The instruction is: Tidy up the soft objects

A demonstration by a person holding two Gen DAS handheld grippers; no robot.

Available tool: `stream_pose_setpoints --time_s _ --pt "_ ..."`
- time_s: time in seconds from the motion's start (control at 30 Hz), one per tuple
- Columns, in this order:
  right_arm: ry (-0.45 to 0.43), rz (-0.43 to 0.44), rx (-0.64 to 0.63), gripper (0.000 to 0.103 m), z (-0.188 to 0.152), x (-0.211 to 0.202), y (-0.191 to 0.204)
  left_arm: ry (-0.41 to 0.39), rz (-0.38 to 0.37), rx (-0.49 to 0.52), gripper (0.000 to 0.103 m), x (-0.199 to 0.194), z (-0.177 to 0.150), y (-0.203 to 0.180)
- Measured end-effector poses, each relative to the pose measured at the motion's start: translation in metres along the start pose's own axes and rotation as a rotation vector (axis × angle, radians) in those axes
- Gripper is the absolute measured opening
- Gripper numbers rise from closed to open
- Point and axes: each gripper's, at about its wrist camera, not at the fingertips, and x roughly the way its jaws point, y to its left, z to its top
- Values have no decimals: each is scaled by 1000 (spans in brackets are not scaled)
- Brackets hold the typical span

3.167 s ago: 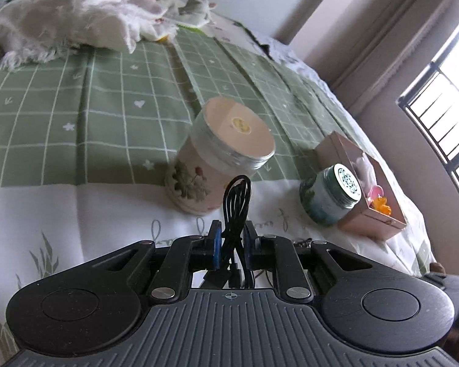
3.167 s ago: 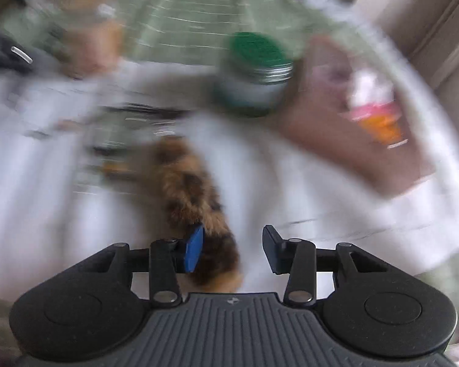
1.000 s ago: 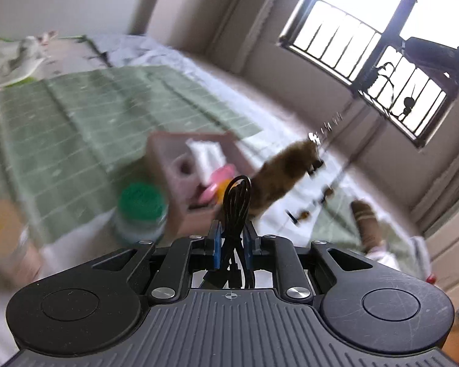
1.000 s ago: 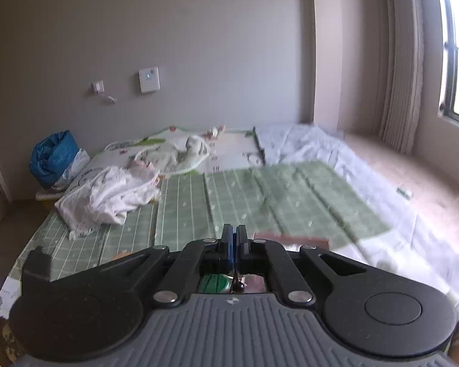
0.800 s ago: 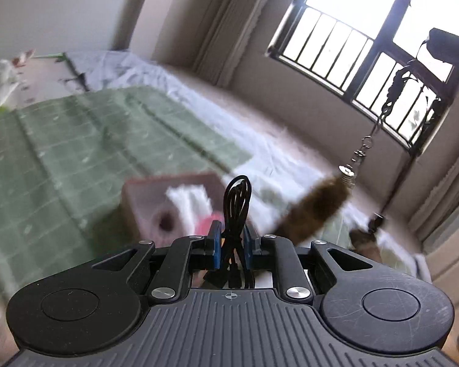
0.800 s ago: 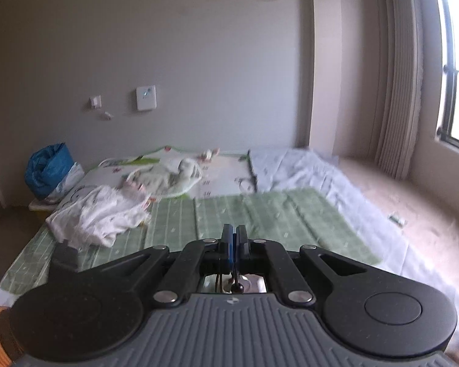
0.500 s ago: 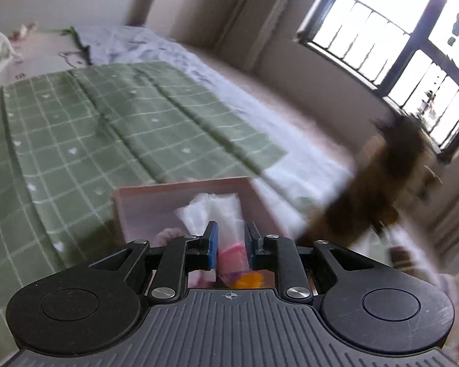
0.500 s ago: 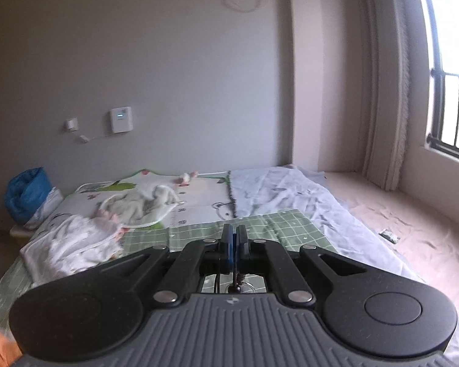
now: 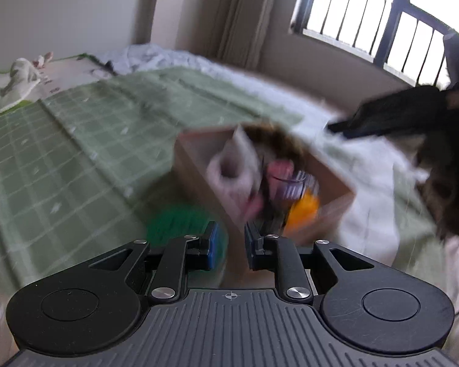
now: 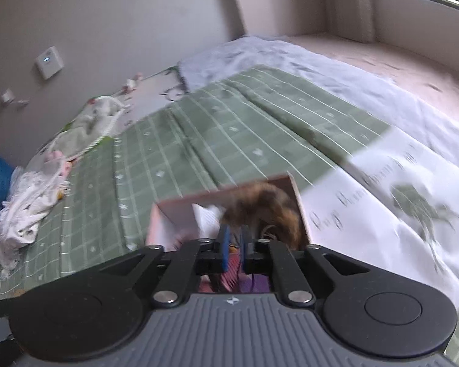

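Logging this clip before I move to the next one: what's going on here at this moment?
A person with a handheld gripper in each hand is sorting small items into a pink box on a bed with a green checked blanket. The right gripper, its jaws slightly apart, sits over the box where a brown furry toy now lies. The left gripper is open and empty just short of the box, near a blurred green-lidded jar.

Green blanket (image 10: 229,140) has a thin white grid with tiny white marks. The box (image 10: 180,217) is pale pink, and the furry toy (image 10: 269,208) inside is mottled brown, orange and black. White sheet (image 10: 382,214) carries grey-green leaf prints. Jar lid (image 9: 174,223) is bright green.
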Motion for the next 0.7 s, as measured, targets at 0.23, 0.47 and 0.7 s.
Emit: stream_pose_setpoints --time_s 0.23,0.47,0.7 --pt "-30 7 -41 69 -88 -49 23 16 87 -64 21 -47 -73 4" --pt "80 -74 -26 69 -192 -44 35 9 230 9 21 -46 -126 -29" --pt "-8 -240 -233 97 -243 -33 50 -50 297 168 9 -20 -151 -60"
